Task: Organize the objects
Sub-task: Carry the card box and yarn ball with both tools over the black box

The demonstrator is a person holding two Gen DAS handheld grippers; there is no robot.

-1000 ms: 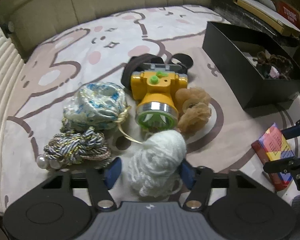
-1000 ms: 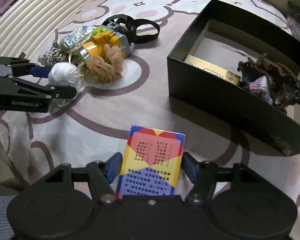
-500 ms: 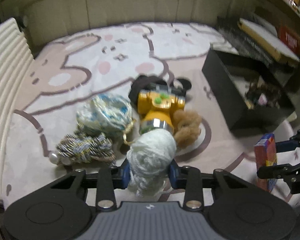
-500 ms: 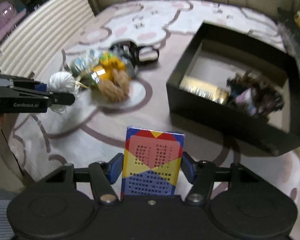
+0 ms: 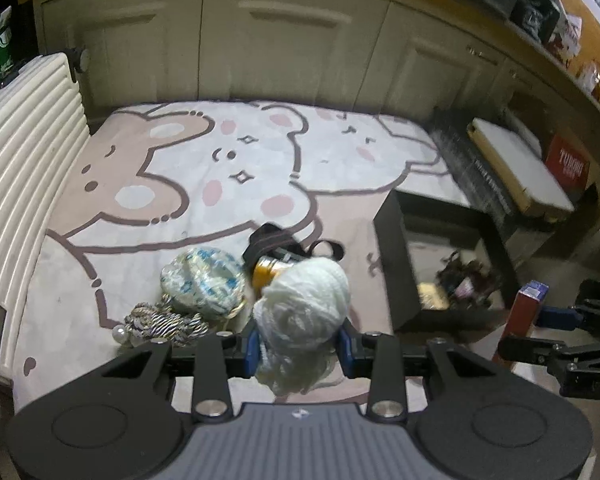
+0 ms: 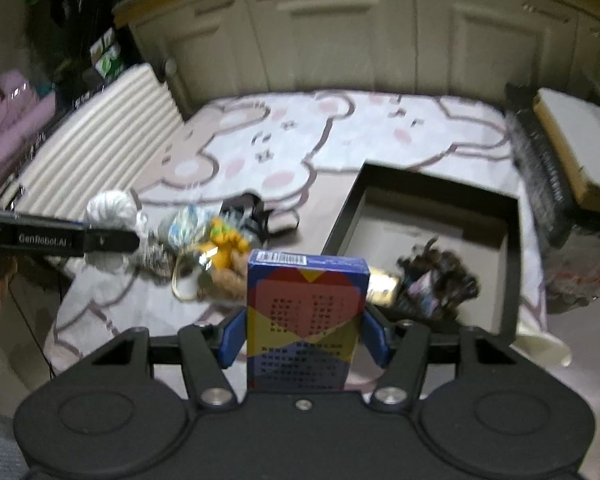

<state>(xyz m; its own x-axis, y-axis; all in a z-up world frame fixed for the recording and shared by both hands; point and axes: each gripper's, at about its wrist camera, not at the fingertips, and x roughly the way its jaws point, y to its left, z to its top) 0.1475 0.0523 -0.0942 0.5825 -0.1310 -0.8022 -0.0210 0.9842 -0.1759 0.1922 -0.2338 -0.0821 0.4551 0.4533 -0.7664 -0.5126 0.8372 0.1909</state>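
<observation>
My left gripper [image 5: 298,346] squeezes the yarn ball [image 5: 305,309] (soft, loose strands) and my right gripper [image 6: 303,339] clamps the card box [image 6: 306,318]; trailing yarn may snag on the black box [image 5: 396,280].

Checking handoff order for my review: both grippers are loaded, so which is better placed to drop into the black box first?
Right, probably: the right gripper holds the card box beside the black box; the left gripper holds its white yarn ball farther off.

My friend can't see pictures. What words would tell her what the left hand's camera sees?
The left gripper holds a ball of white yarn in the air between its blue fingers. Below, on a bear-patterned rug, lie a patterned pouch, a braided cord and a yellow headlamp. A black box sits to the right.
</observation>
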